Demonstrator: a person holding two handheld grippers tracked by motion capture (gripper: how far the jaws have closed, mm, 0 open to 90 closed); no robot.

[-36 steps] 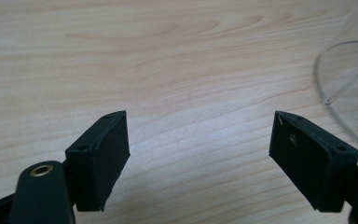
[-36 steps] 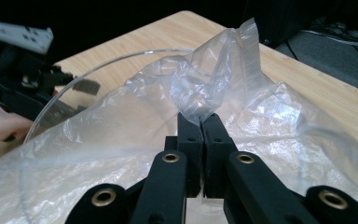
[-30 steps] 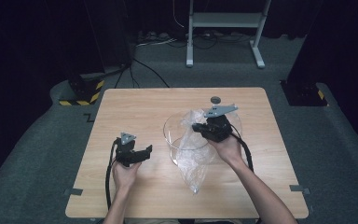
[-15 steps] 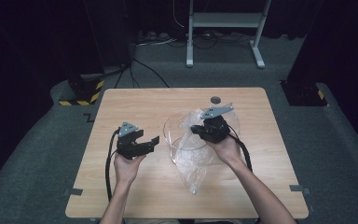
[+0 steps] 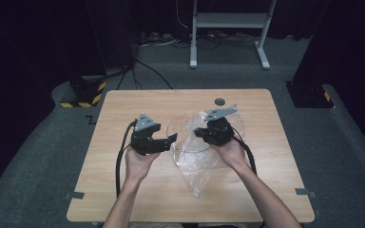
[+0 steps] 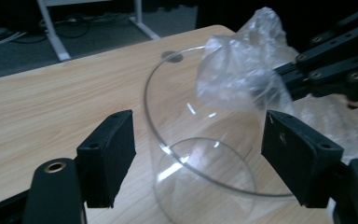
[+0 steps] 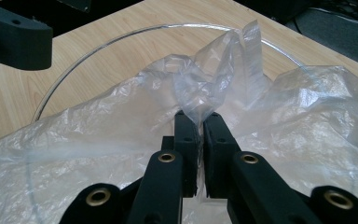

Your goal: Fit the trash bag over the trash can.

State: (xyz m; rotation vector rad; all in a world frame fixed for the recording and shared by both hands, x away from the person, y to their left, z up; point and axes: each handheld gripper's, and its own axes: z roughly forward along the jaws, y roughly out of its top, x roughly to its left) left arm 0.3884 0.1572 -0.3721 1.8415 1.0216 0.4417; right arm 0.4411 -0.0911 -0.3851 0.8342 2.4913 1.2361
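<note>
A clear round bowl stands mid-table with a crumpled clear plastic bag draped over its right side and trailing toward the front edge. My right gripper is shut on a bunched fold of the bag, jaws together above the bowl's rim. My left gripper hovers just left of the bowl, open; its jaws have just been closing a little. In the left gripper view the bowl shows ahead between the wide-apart pads, which do not touch it. The right gripper grips the bag there.
The wooden table has a small dark round mark near its far edge. A white metal stand and cables lie on the floor behind. A yellow-and-black striped base sits off the table's far left corner.
My left gripper has risen and moved right, up to the bowl's left side. The right gripper has kept still with the bag in it.
</note>
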